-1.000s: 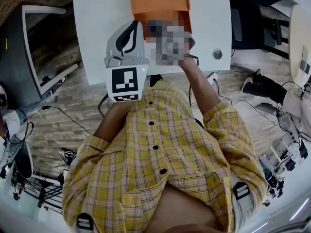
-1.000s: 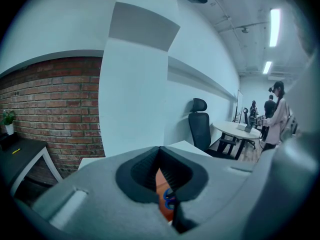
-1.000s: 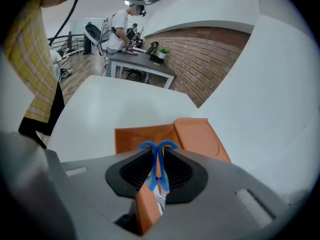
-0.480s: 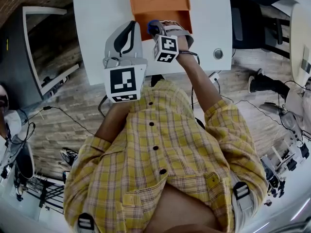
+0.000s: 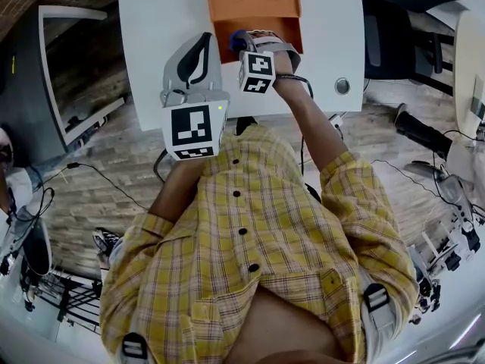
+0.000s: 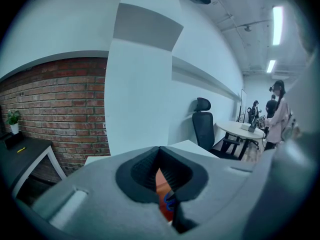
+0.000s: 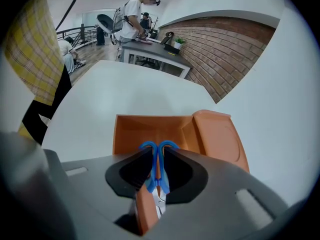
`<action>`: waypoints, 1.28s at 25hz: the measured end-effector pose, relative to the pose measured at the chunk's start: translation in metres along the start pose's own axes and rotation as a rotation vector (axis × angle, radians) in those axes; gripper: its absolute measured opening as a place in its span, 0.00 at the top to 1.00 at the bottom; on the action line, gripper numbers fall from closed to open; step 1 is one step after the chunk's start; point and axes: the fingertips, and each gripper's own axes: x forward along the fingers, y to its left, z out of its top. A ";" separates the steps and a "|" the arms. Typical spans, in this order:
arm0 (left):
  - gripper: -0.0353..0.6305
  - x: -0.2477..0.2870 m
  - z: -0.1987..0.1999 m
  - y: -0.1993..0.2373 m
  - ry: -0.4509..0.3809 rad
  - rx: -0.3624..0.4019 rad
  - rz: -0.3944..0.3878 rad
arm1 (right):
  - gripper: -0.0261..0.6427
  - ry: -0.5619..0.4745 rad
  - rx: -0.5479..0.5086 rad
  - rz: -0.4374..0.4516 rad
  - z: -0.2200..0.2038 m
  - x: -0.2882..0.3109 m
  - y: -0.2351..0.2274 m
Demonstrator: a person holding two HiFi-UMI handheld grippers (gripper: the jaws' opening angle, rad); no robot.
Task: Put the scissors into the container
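Blue-handled scissors (image 7: 156, 170) are clamped in the right claw (image 7: 158, 159), with the handle loops past the tips and the blades back toward the camera. They hang over the near edge of the orange container (image 7: 150, 126) on the white tabletop (image 5: 151, 36). Left claw (image 6: 160, 153) is beside it, jaws together, empty.

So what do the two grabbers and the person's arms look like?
Both are chunky light grey plastic. The left gripper and right gripper have black ridged pads inside, and each carries a white cube with black square patterns. The person wears a yellow checked shirt with dark buttons, sleeves reaching the elbows.
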 end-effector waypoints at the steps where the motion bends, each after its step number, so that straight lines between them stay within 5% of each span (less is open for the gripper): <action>1: 0.94 0.000 0.000 0.000 0.001 -0.001 0.002 | 0.84 0.002 -0.005 0.002 0.000 0.001 0.000; 32: 0.94 -0.004 -0.005 0.003 0.016 -0.007 0.014 | 0.85 0.048 -0.068 0.055 -0.007 0.022 -0.002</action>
